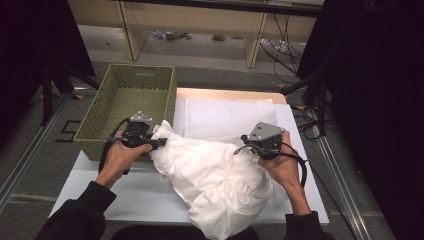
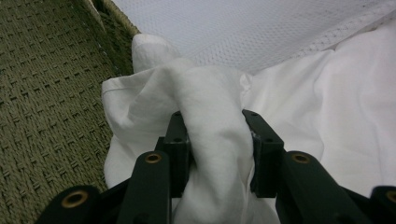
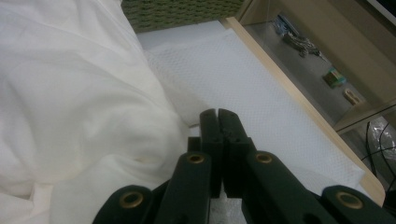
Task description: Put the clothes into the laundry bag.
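The left claw [image 2: 212, 140] pinches a bunched fold of the white cloth [image 1: 215, 170], which lies heaped on the desk [image 1: 135, 195] beside the empty basket [image 1: 127, 107] (nothing stowed yet); the right claw [image 3: 218, 123] is fully closed, seemingly on nothing.

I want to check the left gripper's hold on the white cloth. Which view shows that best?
The left gripper view: the left gripper has a thick fold of the white cloth pinched between its jaws. The high view shows that gripper at the cloth's edge, small. The right gripper view shows more cloth, not that hold.
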Tool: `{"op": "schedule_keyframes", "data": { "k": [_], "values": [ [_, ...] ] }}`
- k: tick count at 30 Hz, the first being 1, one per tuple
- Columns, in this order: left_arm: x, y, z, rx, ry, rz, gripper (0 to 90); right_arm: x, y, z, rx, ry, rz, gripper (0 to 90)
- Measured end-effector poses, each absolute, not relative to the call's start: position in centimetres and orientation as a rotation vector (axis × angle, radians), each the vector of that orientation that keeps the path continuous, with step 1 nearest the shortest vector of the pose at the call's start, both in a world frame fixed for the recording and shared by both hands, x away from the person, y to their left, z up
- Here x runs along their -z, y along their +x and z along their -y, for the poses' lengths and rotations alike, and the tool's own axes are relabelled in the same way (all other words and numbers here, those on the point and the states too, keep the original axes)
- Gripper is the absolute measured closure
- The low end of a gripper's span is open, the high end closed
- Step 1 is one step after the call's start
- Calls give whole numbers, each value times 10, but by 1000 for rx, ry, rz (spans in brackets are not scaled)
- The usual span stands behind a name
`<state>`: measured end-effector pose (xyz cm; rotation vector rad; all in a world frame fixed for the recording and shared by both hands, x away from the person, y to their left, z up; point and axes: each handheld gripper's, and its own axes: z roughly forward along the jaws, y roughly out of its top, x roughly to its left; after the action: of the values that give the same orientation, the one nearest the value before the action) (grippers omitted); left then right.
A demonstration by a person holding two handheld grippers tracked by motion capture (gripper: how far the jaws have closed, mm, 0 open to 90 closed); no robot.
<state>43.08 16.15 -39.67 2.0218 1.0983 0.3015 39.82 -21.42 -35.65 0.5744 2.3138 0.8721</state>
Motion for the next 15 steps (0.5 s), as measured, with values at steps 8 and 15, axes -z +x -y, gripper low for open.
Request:
{"op": "schedule_keyframes", "data": {
  "k": [8,15],
  "values": [
    [391,424,-164,-319,1937,-1099,686,358,400,215,-871,577,-2318,900],
    [383,416,-164,-275,1876,-1036,854,359,402,217,-869,567,-2320,900]
  ]
}}
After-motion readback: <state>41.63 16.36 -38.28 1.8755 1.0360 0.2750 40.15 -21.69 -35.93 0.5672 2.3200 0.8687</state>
